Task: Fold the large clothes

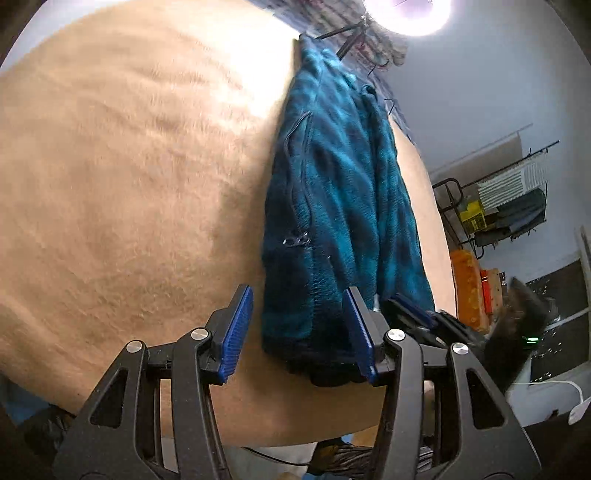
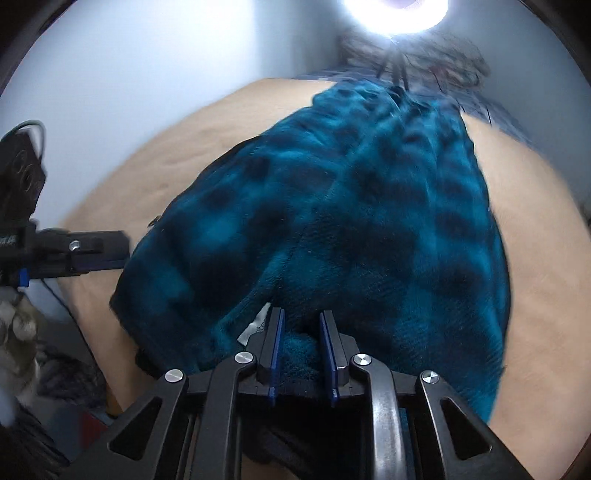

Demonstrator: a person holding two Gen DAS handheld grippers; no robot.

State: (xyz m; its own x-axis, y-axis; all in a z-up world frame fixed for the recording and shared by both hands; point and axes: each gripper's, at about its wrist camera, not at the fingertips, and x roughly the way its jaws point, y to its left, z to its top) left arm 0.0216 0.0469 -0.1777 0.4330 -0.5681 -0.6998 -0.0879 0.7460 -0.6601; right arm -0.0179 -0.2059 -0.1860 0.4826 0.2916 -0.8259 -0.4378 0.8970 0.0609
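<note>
In the left wrist view, the left gripper [image 1: 299,328] hangs with its blue-padded fingers [image 1: 236,332] spread wide apart, nothing between them, just above the near hem of a teal plaid fleece jacket [image 1: 332,206]. The jacket lies in a long strip on a tan blanket [image 1: 122,192], running from the near edge away toward a bright lamp [image 1: 410,14] at the far end; a zipper pull [image 1: 295,240] shows on its left side. To the right, the right gripper [image 1: 417,314] sits at the jacket's near right corner, and beyond it a wire rack [image 1: 495,206] stands against the wall. In the right wrist view, the right gripper [image 2: 301,347] has its fingers drawn in on a bunched fold of the jacket's [image 2: 332,221] near edge, fabric filling the gap between the pads. The jacket spreads away over the tan blanket [image 2: 535,258]. The left gripper [image 2: 99,251] shows at the far left, beside the jacket's left edge; from here I cannot tell how its claw stands.
</note>
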